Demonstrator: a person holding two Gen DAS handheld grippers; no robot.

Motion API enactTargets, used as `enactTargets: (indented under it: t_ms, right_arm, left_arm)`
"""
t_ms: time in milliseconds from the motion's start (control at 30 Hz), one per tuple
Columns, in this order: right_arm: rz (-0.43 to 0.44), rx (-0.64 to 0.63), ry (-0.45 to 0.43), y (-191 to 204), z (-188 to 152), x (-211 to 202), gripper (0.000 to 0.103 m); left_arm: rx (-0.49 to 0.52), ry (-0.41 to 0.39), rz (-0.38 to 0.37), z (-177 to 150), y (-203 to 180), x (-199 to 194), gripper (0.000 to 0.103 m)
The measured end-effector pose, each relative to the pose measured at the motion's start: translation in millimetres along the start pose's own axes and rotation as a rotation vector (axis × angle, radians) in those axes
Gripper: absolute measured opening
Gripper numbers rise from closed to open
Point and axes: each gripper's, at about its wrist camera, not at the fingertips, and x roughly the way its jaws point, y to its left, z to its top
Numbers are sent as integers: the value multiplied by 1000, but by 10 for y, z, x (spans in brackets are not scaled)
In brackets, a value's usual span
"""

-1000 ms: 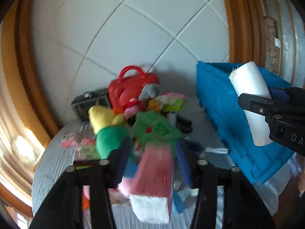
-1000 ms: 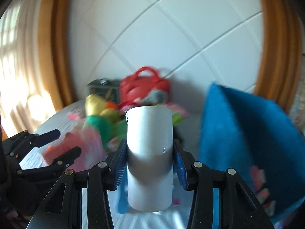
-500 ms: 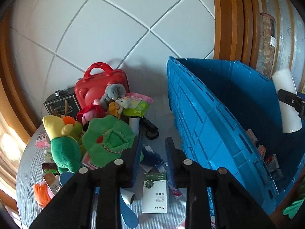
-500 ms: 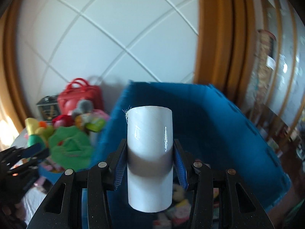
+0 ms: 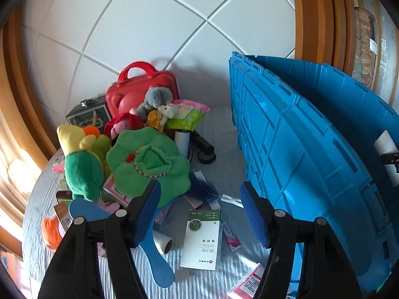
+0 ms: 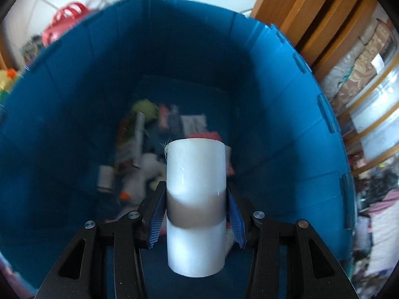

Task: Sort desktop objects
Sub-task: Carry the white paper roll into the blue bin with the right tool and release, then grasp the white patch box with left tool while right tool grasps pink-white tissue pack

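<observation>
**White roll held over the blue bin**

The right gripper [image 6: 197, 214] is clamped on a white roll [image 6: 196, 206], above the blue bin's [image 6: 74, 99] cluttered inside. The left gripper [image 5: 202, 211], jaws opening and empty, hangs over a green-and-white box [image 5: 203, 239] on the surface [image 5: 224, 134].

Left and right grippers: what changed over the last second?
The left gripper let go of the pink-and-white pack it held; its jaws are opening, empty. The right gripper swung from the toy pile to above the blue crate, still clamping the white roll.
</observation>
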Motion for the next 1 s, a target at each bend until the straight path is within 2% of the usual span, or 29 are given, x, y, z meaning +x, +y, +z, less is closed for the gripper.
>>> enactTargets:
  t_ms: [67, 167, 200, 267, 300, 333, 433, 600, 667, 800, 933, 1000]
  right_arm:
    - [18, 14, -4, -36, -16, -21, 45]
    - [-37, 24, -19, -49, -43, -67, 52]
    - [-43, 31, -22, -50, -47, -83, 60]
    - [-35, 54, -46, -58, -81, -137, 68]
    - [-26, 74, -69, -62, -110, -199, 78]
    - [-18, 84, -99, -49, -138, -270, 83]
    - [-3, 116, -204, 19, -233, -561, 87]
    - [63, 150, -445, 338, -414, -1253, 102]
    - [103, 164, -531, 545, -514, -1495, 102]
    - [168, 201, -608, 896, -704, -1755, 103]
    - [163, 228, -618, 1236, -983, -1799, 103]
    - [143, 224, -593, 1424, -1127, -1756, 103]
  left_arm:
    - [-5, 20, 5, -41, 6, 55, 66]
    - [-9, 48, 7, -114, 45, 119, 66]
    - [-12, 57, 8, -142, 75, 136, 66]
    - [-18, 75, 9, -206, 158, 164, 66]
    - [-21, 84, 10, -240, 215, 180, 66]
    - [-24, 94, 12, -279, 280, 198, 66]
    - [-39, 126, 24, -405, 518, 276, 66]
    - [-60, 177, 9, -666, 958, 393, 66]
    - [-56, 202, -5, -760, 1075, 447, 66]
    - [-8, 260, -49, -963, 1175, 577, 66]
    - [62, 308, -105, -1137, 1160, 694, 66]
    - [103, 321, -133, -1221, 1113, 759, 66]
